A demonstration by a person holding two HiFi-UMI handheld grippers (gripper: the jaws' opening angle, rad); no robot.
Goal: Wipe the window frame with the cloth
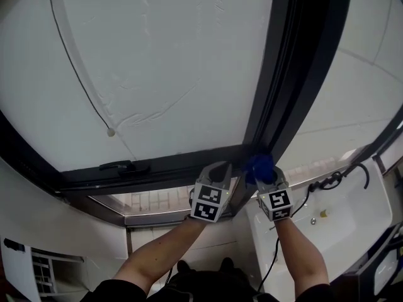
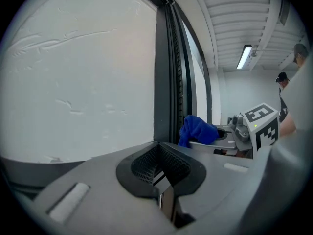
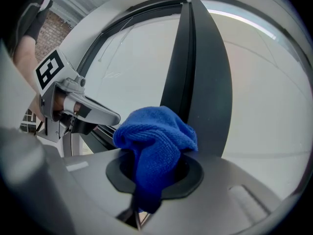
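Observation:
A blue cloth (image 1: 259, 166) is bunched in my right gripper (image 1: 263, 176), which is shut on it. The cloth presses against the foot of the dark vertical window frame post (image 1: 277, 93), where it meets the bottom rail (image 1: 157, 170). In the right gripper view the cloth (image 3: 156, 138) bulges out of the jaws in front of the post (image 3: 200, 82). My left gripper (image 1: 218, 170) is just left of it, by the bottom rail, shut and empty. In the left gripper view the cloth (image 2: 198, 129) and the right gripper's marker cube (image 2: 259, 124) show to the right, beside the frame (image 2: 165, 82).
Frosted glass (image 1: 157, 61) fills the pane. A thin cord ending in a bead (image 1: 111, 131) hangs across it. A black handle (image 1: 123, 166) sits on the bottom rail at the left. A white sink (image 1: 340, 212) with black cables lies below right. A person stands far right (image 2: 293, 82).

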